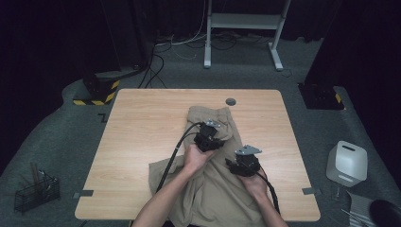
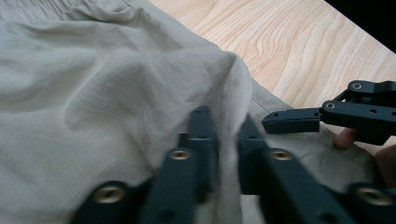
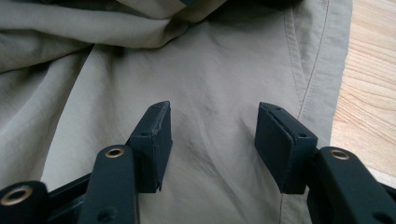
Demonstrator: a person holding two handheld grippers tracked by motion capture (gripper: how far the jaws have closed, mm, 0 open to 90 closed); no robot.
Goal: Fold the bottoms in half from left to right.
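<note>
Wood worktop [image 1: 142, 142], tan pants [image 1: 213, 189] spread out. Left gripper [image 2: 223, 135] pinches cloth fold; right gripper [image 3: 212, 140] wide, empty. Thin pinch could slip when pulled.

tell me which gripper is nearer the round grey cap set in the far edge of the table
Left. The left gripper sits farther up the beige trousers, closer to the grey cap; the right gripper is lower and nearer the person.

forearms: bare, no sleeves | left gripper [image 1: 211, 134]: black body, grey three-cornered plate on top, black cable trailing | right gripper [image 1: 238, 161]: same black build, grey plate, black cable | jaws: black linkage bars with brass-coloured rivets, flat rectangular pads
</note>
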